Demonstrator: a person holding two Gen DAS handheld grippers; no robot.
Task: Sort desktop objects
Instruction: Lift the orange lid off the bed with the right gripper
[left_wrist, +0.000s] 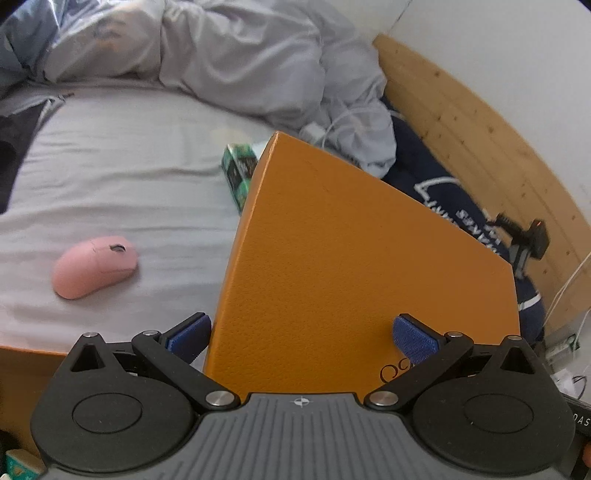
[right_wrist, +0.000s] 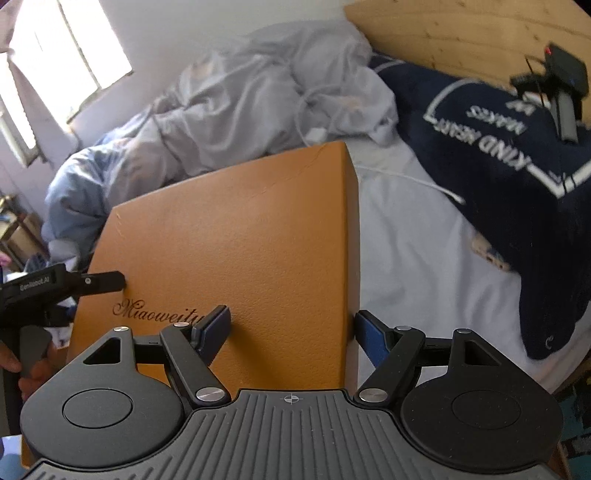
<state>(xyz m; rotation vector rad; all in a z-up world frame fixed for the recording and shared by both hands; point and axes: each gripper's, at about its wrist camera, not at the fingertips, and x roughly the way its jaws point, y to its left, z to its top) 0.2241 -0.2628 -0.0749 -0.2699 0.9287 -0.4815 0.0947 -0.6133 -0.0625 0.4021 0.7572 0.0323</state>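
An orange leather-textured box lid (left_wrist: 354, 266) fills the middle of the left wrist view; it also shows in the right wrist view (right_wrist: 240, 240) with "Miaoweite" lettering. My left gripper (left_wrist: 301, 338) straddles its near left corner, jaws wide, one pad (left_wrist: 188, 338) beside the edge and the other over the top. My right gripper (right_wrist: 291, 332) straddles the near right corner the same way, jaws wide. The left gripper's finger (right_wrist: 99, 282) touches the lid's left edge. A pink mouse (left_wrist: 94, 267) lies on the sheet at the left. A green patterned box (left_wrist: 238, 173) sits behind the lid.
Grey bed sheet (left_wrist: 122, 184) with a crumpled duvet (left_wrist: 240, 62) at the back. A navy blanket with white lettering (right_wrist: 498, 177) lies at the right by the wooden headboard (left_wrist: 480, 140). White cable and charger (right_wrist: 317, 134) lie near the duvet. A black clamp device (right_wrist: 561, 88) sits on the headboard.
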